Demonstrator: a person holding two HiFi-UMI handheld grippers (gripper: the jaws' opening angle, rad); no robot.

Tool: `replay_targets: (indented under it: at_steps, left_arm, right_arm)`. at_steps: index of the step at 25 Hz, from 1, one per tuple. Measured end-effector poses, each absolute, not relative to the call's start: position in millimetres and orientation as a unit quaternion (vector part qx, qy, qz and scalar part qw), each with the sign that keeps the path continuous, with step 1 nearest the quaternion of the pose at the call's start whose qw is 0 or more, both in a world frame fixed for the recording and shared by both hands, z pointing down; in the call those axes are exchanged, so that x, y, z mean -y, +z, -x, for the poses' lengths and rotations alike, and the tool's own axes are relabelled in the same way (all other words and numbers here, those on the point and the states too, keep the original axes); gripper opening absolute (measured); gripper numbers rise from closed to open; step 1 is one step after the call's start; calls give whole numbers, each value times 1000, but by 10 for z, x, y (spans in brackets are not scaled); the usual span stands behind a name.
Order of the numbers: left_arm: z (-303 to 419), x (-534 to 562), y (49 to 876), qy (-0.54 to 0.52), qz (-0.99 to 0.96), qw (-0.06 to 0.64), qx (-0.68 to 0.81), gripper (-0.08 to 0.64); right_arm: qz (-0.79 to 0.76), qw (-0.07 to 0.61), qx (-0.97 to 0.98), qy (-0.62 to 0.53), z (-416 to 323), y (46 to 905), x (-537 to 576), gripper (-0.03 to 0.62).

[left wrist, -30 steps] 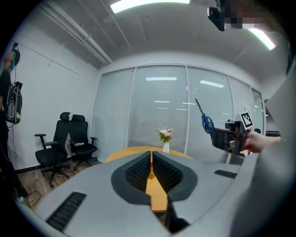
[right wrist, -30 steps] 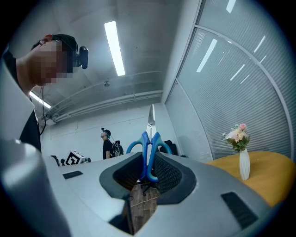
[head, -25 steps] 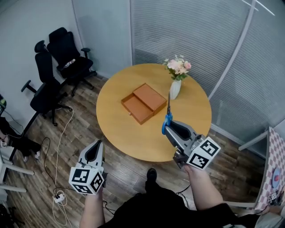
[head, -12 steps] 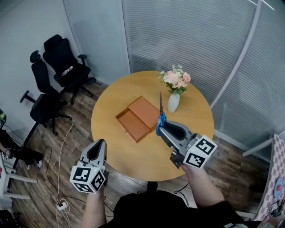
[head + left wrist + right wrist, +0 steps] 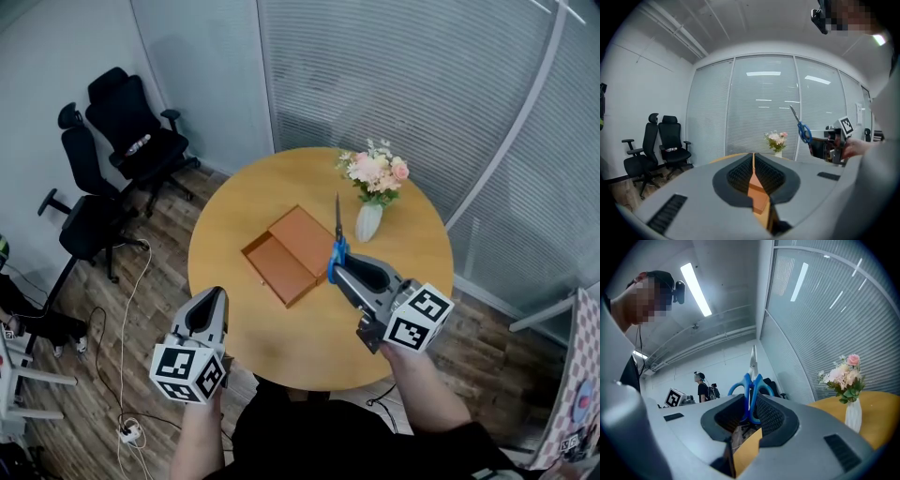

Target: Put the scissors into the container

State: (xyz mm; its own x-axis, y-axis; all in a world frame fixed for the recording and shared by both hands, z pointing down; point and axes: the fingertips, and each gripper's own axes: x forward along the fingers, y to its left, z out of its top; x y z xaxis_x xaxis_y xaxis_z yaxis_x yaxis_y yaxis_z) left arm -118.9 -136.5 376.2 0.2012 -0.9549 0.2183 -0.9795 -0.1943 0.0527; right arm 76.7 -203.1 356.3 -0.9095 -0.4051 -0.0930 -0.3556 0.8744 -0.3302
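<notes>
Soft, even ceiling light fills the room; a strip lamp point(image 5: 696, 289) glares above me. Both gripper views bulge and darken at the corners; my left gripper point(image 5: 753, 161) blurs up close.

Blue-handled scissors point(image 5: 335, 251), orange-brown container point(image 5: 290, 254), pink flowers point(image 5: 375, 169), white vase point(image 5: 367, 223)

I am finding no words, numbers or brand marks that can be read anywhere. The near-left cube point(image 5: 186, 373) on my left gripper point(image 5: 212, 298) and the near-right cube point(image 5: 418, 317) on my right gripper point(image 5: 337, 272) are showing only black-and-white square patterns, not letters or digits.
</notes>
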Motion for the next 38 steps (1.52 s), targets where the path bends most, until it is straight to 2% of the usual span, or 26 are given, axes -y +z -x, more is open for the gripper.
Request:
replay_targets:
  at_steps: [22, 29, 38]
  left_arm:
    - [2443, 2523, 4064, 67, -826, 101, 551, 23]
    - [2380, 2770, 4184, 66, -849, 109, 513, 23]
    - [2157, 2854, 4293, 66, -851, 125, 506, 23]
  right_arm:
    - [312, 15, -937, -158, 458, 3920, 2898, 97]
    - [340, -20, -927, -154, 567, 4067, 3014, 97]
    - [334, -80, -922, -176, 624, 4684, 3157, 97]
